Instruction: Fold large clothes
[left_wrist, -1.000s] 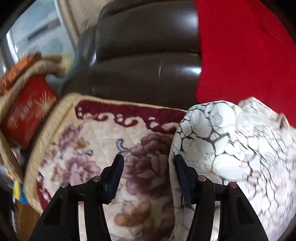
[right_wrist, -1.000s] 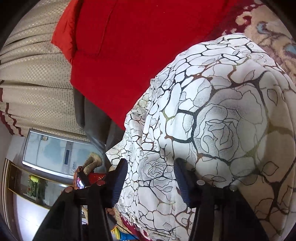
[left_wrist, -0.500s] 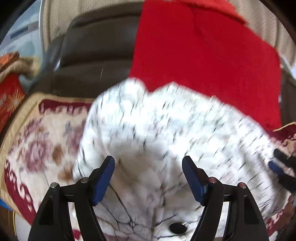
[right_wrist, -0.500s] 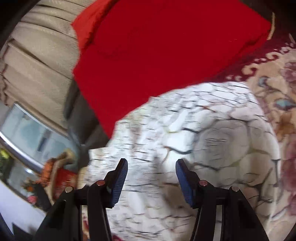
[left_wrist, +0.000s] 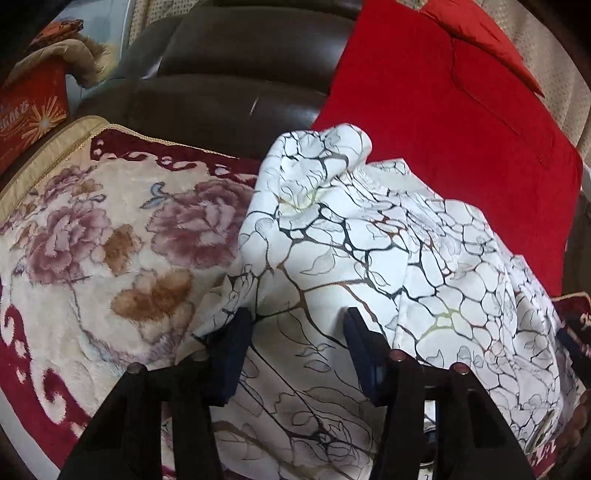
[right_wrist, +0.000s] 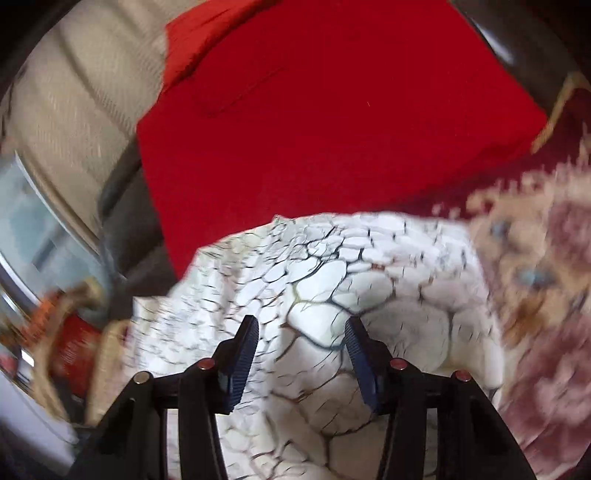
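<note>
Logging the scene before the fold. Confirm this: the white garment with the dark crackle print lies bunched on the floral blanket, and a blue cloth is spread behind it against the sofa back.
Wrong on colour only. The cloth behind the white garment is red, as the left wrist view shows. The garment does lie bunched on the floral blanket, before the sofa back.

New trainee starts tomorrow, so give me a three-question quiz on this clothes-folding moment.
1. True or false: the left gripper is clamped shut on the white garment.
2. What lies directly behind the garment? A) red cloth B) a blue towel C) a green pillow
3. Fill in: the garment rests on a ____ blanket over the sofa.

Key: 1 false; 2 A; 3 floral.
</note>
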